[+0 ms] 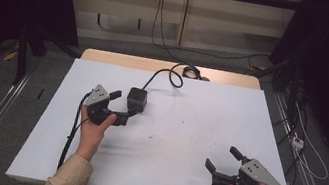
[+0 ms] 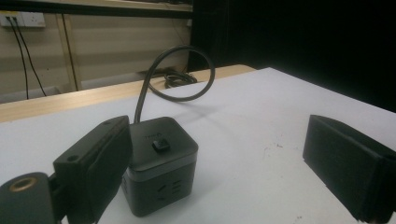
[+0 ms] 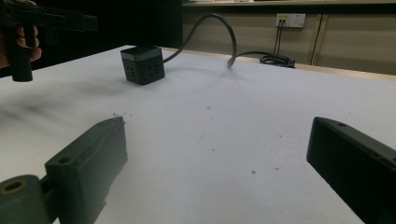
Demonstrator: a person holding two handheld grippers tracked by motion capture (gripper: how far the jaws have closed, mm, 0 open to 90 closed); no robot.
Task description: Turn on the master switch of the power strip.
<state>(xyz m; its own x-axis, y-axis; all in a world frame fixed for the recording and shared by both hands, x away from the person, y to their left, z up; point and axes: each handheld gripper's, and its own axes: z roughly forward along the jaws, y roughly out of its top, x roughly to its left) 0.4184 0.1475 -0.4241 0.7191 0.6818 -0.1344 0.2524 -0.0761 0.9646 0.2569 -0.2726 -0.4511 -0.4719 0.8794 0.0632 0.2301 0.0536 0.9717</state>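
Left tool (image 1: pixel 123 105) stands wide open and grips nothing; the cube (image 1: pixel 136 99) sits partly between its jaws, close against one jaw, though contact there is hard to judge. In the left gripper view that jaw covers the cube's lower left corner, and both jaws are cut off by the bottom edge. Right tool (image 1: pixel 223 159) is also spread wide and empty, held near the front right of the worktop (image 1: pixel 187 126), well apart from the cube.

The cube is a dark grey, matt plastic block with rounded edges, a small square button on top and socket slots on its sides; the slots are too dim to count. It lies on the left half of the worktop, towards the back. A thick black cable (image 1: pixel 170 76) rises from it in a loop and runs to the rear edge, where it ends in a coil that is hard to make out. White, smooth sheet covers the worktop, flecked with small dark marks, with bare wood showing along the back.
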